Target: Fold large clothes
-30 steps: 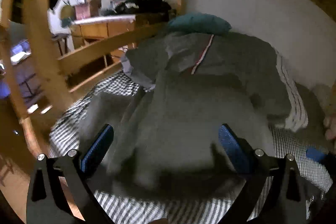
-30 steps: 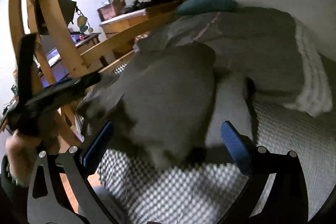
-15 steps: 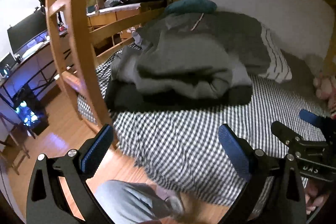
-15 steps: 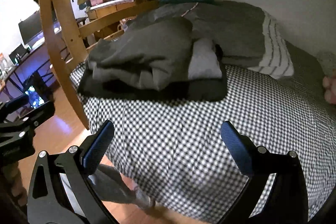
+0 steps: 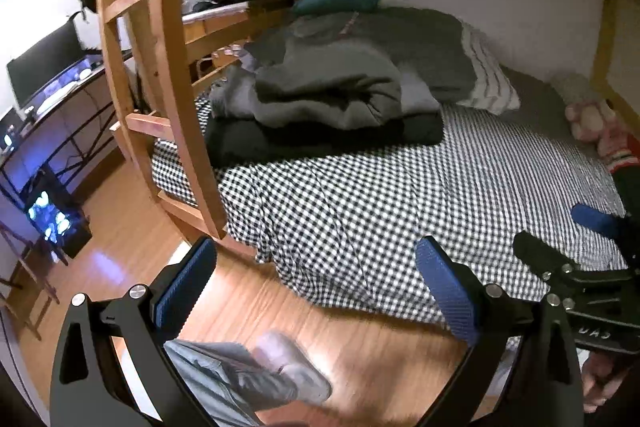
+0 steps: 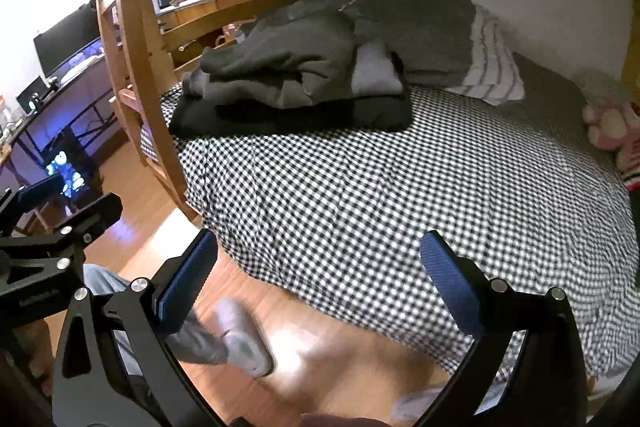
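A folded grey garment (image 5: pixel 328 87) lies on top of folded dark clothes (image 5: pixel 320 139) at the far left of the checkered bed (image 5: pixel 380 195). The same stack shows in the right wrist view (image 6: pixel 288 75). My left gripper (image 5: pixel 316 287) is open and empty, held over the wooden floor near the bed's edge, far from the stack. My right gripper (image 6: pixel 320 283) is open and empty, also over the bed's near edge. Each gripper shows at the other view's side: the right one (image 5: pixel 576 267), the left one (image 6: pixel 48 227).
A wooden ladder post (image 5: pixel 172 67) stands at the bed's left corner. A grey blanket and striped pillow (image 5: pixel 484 79) lie behind the stack. A pink plush toy (image 5: pixel 592 123) sits at the right. A desk with monitor (image 5: pixel 44 67) stands left. The person's foot (image 5: pixel 288 375) is on the floor.
Both grippers have pulled back from the grey garment, which now lies folded on the stack. They have moved off the bed to above the floor. Both stay open.
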`<state>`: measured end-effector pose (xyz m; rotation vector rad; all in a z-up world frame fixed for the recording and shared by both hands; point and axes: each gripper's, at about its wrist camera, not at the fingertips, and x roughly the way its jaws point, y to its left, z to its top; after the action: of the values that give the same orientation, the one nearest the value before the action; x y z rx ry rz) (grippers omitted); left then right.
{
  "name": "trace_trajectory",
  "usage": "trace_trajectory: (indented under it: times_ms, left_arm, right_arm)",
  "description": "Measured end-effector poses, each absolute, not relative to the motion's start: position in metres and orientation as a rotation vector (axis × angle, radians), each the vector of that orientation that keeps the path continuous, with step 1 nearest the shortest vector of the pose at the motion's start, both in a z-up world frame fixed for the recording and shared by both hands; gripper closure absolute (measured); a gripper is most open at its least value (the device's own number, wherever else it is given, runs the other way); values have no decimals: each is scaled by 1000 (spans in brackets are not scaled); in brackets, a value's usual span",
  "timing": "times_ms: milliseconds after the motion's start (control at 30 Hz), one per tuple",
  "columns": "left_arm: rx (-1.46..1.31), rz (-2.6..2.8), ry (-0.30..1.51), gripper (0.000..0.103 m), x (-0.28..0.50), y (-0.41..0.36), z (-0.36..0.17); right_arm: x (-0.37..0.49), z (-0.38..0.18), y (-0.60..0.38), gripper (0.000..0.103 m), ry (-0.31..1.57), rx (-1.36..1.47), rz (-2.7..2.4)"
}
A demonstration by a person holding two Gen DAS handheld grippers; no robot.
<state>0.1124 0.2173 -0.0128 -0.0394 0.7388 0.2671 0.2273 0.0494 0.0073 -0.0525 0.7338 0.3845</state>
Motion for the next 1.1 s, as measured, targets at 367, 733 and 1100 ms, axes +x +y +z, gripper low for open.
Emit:
trace_trajectory:
  times_ms: [367,733,1100]
  left_arm:
    - [9,226,740,5,90,203,-28]
    - [5,245,762,5,89,199,-32]
    - [12,284,762,5,87,204,-31]
  right_arm:
    - [184,-11,44,3,745,-101,330]
    - [177,-12,43,3,724,-113,346]
    - [173,-7,41,3,679,-154,373]
